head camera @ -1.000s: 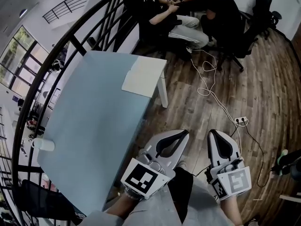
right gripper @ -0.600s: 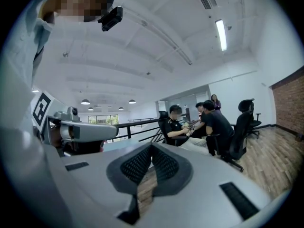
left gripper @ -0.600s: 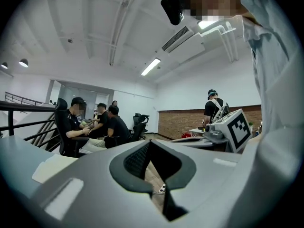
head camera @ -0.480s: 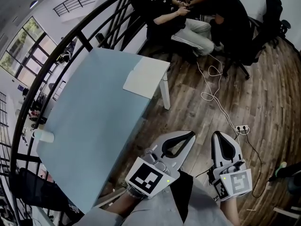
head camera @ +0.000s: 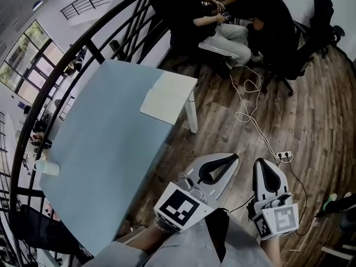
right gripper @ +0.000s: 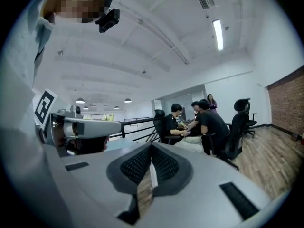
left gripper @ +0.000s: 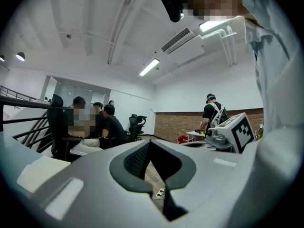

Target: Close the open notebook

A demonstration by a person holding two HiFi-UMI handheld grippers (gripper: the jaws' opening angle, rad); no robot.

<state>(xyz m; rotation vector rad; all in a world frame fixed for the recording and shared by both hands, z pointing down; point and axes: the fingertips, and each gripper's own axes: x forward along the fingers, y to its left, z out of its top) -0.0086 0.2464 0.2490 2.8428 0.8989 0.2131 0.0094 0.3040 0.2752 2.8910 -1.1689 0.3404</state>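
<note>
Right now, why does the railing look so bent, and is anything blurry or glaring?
Head view: the wide lens bows the railing and the table. Left gripper view: black round rim, strip light blown out, faces masked afterwards. Right gripper view: same rim, ceiling light glaring, a face masked too.

Cream notebook, pale-blue table

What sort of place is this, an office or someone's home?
Probably an open-plan office on an upper level: people sit together on black swivel office chairs, a black metal railing borders the pale blue table, with long ceiling strip lights overhead.
</note>
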